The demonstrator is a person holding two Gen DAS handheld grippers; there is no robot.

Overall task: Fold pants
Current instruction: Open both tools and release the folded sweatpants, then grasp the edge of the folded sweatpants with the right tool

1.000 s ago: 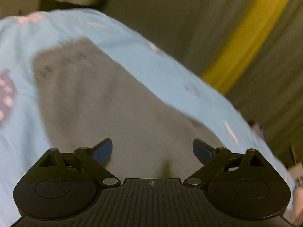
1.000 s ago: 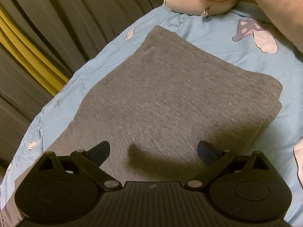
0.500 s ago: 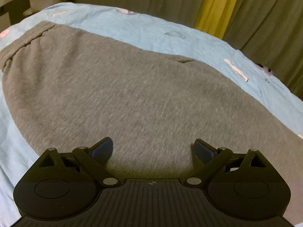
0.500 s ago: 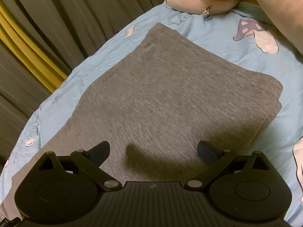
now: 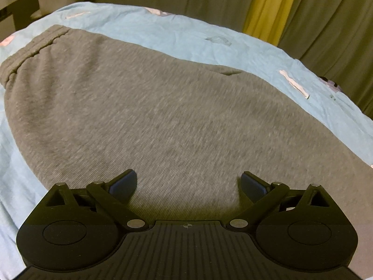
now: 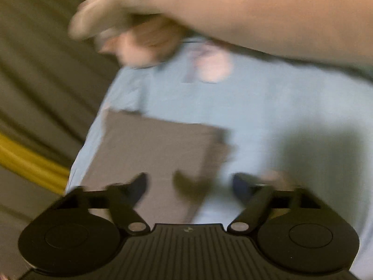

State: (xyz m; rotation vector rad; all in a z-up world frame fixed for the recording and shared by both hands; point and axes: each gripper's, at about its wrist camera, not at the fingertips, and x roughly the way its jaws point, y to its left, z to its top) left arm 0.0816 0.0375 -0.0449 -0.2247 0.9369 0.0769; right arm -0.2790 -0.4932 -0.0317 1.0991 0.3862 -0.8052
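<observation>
Left gripper (image 5: 188,183) and right gripper (image 6: 190,186) both spread, empty, over grey pants (image 5: 163,116) (right view blurred).

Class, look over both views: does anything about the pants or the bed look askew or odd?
Nothing stands out. The grey pants lie flat on the blue sheet, both claws open above them; the right view is blurred.

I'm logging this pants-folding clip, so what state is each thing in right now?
Grey pants: lying flat on the bed, held by neither gripper.
Blue sheet: spread under the pants, slightly wrinkled.
Left hand-held gripper: open, empty, over the pants.
Right hand-held gripper: open, empty, view blurred.
</observation>
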